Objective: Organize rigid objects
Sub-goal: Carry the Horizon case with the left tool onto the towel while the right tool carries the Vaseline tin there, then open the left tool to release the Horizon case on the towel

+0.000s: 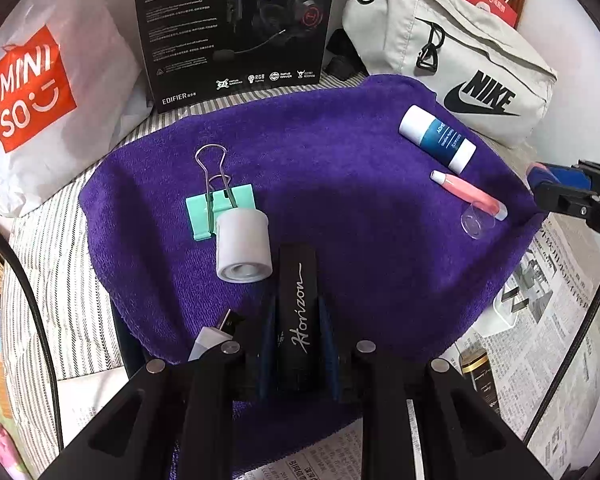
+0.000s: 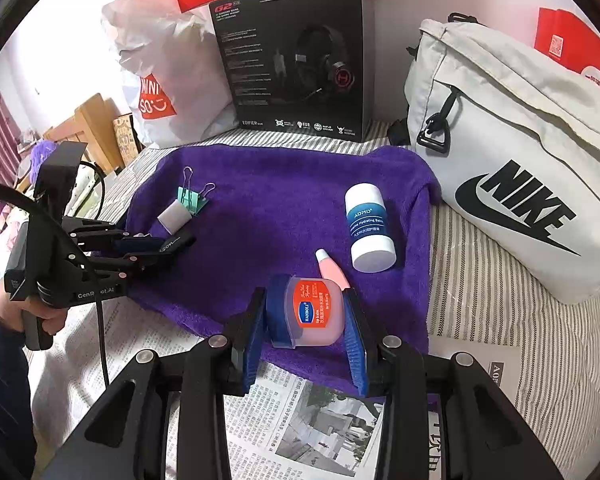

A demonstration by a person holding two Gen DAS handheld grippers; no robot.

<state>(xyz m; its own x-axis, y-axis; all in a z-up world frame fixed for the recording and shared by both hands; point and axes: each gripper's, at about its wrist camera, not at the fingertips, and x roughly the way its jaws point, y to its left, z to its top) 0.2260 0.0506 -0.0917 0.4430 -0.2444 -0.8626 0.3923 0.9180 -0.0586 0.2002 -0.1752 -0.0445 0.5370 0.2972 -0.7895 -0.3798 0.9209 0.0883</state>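
Currently the left tool [image 1: 298, 344] is clamping a slim black box [image 1: 298, 300] along its sides, over the near edge of the purple towel [image 1: 340, 168]; its long axis is pointing away. The right tool [image 2: 306, 320] is gripping a small balm jar [image 2: 314, 312] lying sideways, lid pointing left; both are probably handling as light, stiff, smooth, slip-prone things.

The purple towel [image 1: 340, 168] is looking like fuzzy matt cloth; the binder clip [image 1: 220, 208] is showing wire metal handles; the balm jar [image 2: 314, 312] is gleaming as glossy plastic.
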